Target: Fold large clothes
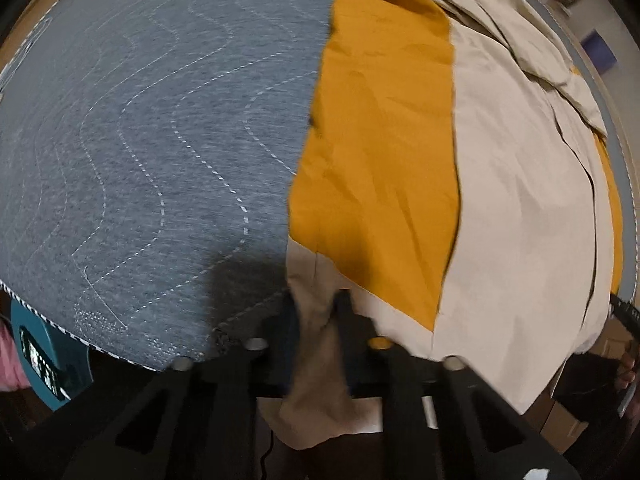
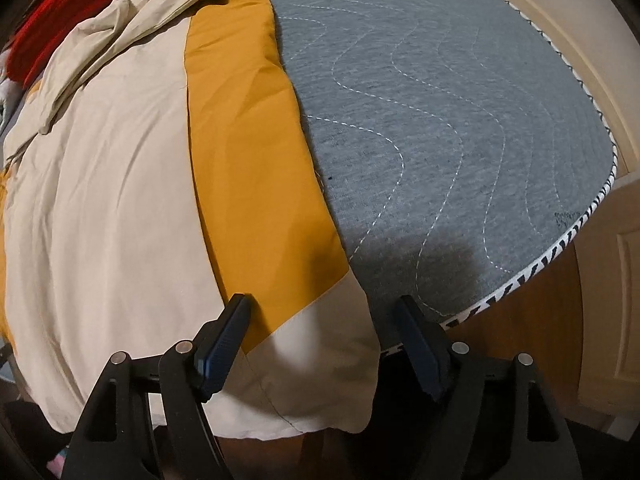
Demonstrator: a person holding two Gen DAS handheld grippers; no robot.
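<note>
Grey quilted surface (image 2: 460,128) carries your beige-and-mustard garment (image 2: 120,184). Left hand-held gripper (image 1: 316,320) pinches its beige corner; right hand-held gripper (image 2: 320,320) stands wide, empty. Uneven lifting could skew the fold.

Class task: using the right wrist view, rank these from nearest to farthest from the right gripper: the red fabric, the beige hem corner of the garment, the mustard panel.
From the right gripper:
1. Beige hem corner, between its open fingers.
2. Mustard panel, just ahead, left of centre.
3. Red fabric, far upper left.
</note>
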